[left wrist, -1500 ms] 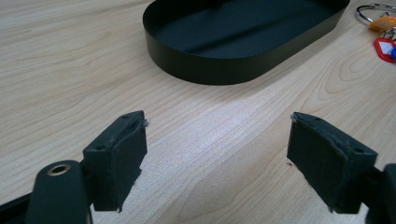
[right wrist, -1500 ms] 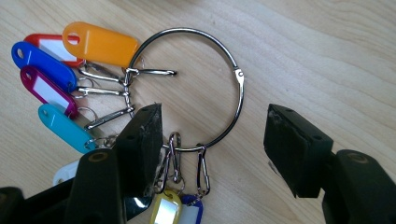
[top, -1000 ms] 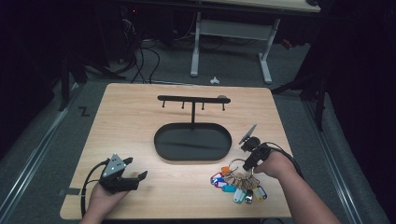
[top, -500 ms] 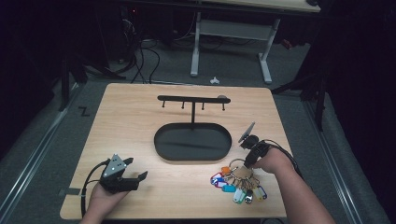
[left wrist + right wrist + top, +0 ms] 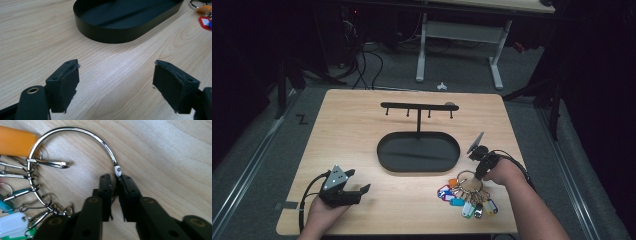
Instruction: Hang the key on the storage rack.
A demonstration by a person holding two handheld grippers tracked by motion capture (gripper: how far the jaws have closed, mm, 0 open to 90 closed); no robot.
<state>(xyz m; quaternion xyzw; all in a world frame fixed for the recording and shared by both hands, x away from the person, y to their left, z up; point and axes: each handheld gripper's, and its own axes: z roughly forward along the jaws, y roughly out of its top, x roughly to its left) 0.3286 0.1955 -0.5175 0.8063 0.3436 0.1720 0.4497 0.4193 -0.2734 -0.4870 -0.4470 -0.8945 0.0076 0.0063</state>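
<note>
A large metal key ring (image 5: 75,131) with several coloured key tags (image 5: 466,201) lies on the wooden table near its front right. My right gripper (image 5: 115,181) is shut on the ring's wire, just below its small white joint (image 5: 117,171); the jaws pinch the wire between them. In the high view the right gripper (image 5: 479,165) sits at the ring's far side. My left gripper (image 5: 116,75) rests near the front left of the table (image 5: 349,192), open wide with nothing between its pads.
A black oval tray (image 5: 418,151) with an upright post and a hook bar (image 5: 418,106) stands mid-table. In the left gripper view the tray's rim (image 5: 125,37) lies ahead, with orange and red tags (image 5: 203,15) at the far right.
The right gripper has dropped from above the keys down to the ring and shut on its wire. The left gripper has stayed put.
</note>
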